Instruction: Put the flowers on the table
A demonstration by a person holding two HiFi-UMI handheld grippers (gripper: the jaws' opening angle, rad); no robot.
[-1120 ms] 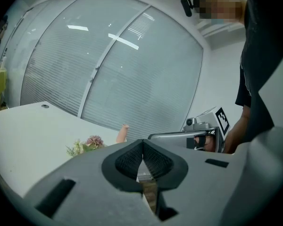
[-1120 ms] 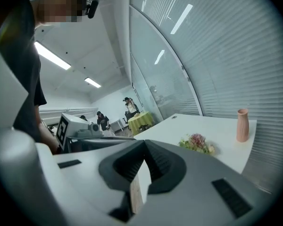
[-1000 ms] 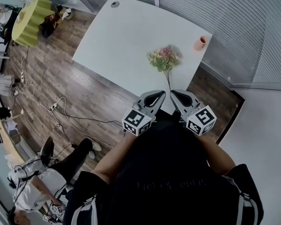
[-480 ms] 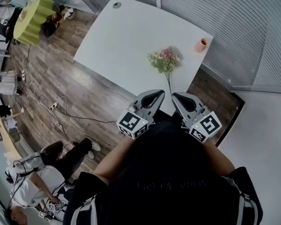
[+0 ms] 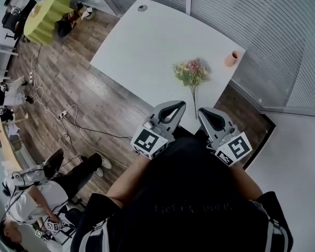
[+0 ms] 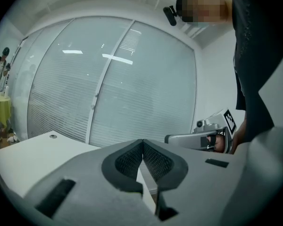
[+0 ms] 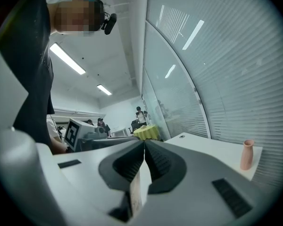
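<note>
Floorboards (image 5: pixel 68 88) of dark wood fill the left of the head view, with cables (image 5: pixel 63 114) trailing across them and a yellow-green round table (image 5: pixel 46 19) in the far corner. To their right stands the white table (image 5: pixel 147 41), its top bare over most of its width.

On the right part of that top lie the flowers (image 5: pixel 191 72): a small loose bunch of pink and pale yellow blooms among green leaves, flat on its side. The heads point away from the person, and one thin stem runs back to the near edge.

Just short of that edge, the left gripper (image 5: pixel 178 105) is clenched. In its own view the ribbed pads meet at the tips with nothing caught between them (image 6: pixel 142 141).

The stem end lies close to the gap between the two grippers and seems to touch neither.

The right gripper (image 5: pixel 203 111) is likewise closed and empty (image 7: pixel 145 142).

Further right, near the table's far corner and apart from the bunch, a pink vase (image 5: pixel 231 59) stands upright. A glass wall (image 5: pixel 283 30) with blinds lies beyond
</note>
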